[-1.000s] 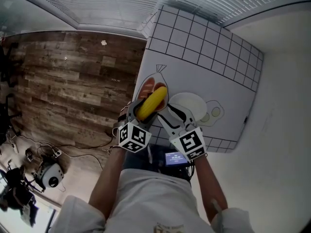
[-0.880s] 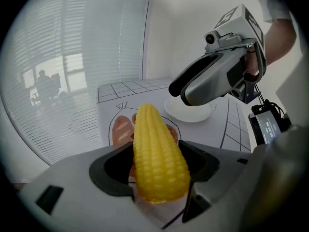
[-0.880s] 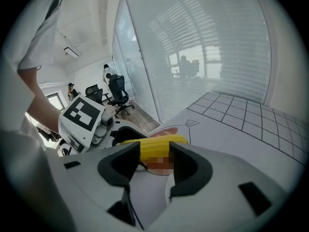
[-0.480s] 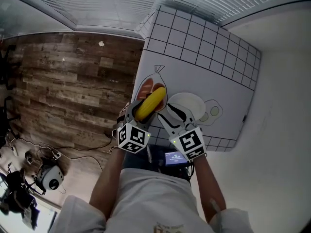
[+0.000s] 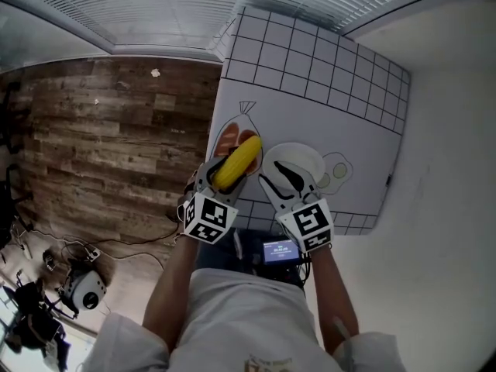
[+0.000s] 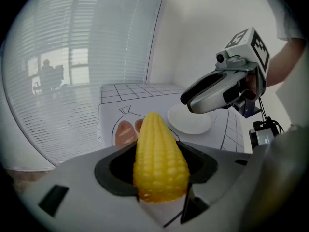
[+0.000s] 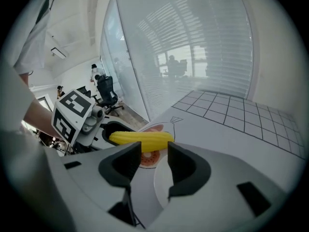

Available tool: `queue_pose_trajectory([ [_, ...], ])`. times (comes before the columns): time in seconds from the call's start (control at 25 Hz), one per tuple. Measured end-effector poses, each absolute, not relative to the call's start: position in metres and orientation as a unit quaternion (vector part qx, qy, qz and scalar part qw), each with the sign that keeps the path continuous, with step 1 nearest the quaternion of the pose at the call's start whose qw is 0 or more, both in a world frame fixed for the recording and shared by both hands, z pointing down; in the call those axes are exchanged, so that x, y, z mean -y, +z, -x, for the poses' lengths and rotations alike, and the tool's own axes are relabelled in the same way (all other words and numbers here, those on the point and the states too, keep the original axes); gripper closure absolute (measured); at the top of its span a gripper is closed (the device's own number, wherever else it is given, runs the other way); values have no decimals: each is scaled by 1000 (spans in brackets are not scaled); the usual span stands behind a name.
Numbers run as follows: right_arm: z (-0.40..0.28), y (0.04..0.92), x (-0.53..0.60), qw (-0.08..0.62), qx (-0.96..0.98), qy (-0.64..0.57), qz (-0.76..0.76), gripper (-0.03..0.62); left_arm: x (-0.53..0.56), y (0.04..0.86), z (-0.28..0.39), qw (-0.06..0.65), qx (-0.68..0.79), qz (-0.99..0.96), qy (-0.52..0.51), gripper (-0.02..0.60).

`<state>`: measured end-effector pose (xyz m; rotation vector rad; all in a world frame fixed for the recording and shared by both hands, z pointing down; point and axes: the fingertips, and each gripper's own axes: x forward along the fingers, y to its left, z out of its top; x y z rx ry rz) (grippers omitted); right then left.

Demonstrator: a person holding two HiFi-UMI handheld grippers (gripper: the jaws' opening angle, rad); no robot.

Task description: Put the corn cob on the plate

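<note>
Between the jaws of the left hand-held gripper [image 6: 159, 175]: corn cob [image 5: 239, 161] carried clear of the surface [image 5: 310, 91], not yet on the plate [image 5: 310, 160].
Left hand-held gripper grasps the cob by its thick end, jaws closing on it, and the tip projects ahead of the jaws over a printed drawing [image 5: 231, 134]. This hold is judged to keep the cob off the surface for transfer. The plate lies to the right of this gripper's tips, bare, directly below and just beyond the right hand-held gripper [image 7: 154, 158]. Right hand-held gripper has its jaws apart though closing, with nothing between them. The cob shows beyond its left jaw, not touching. It appears to be standing by over the plate's near rim, not assisting.
</note>
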<state>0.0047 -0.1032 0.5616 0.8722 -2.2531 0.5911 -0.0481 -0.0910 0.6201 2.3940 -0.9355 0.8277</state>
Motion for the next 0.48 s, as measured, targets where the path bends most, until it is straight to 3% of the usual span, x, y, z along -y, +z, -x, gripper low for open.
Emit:
queue_pose_trajectory([
  [0.48, -18, 555, 100, 316, 851, 224, -356, 425, 86, 606, 50, 204, 335, -870, 298, 327],
])
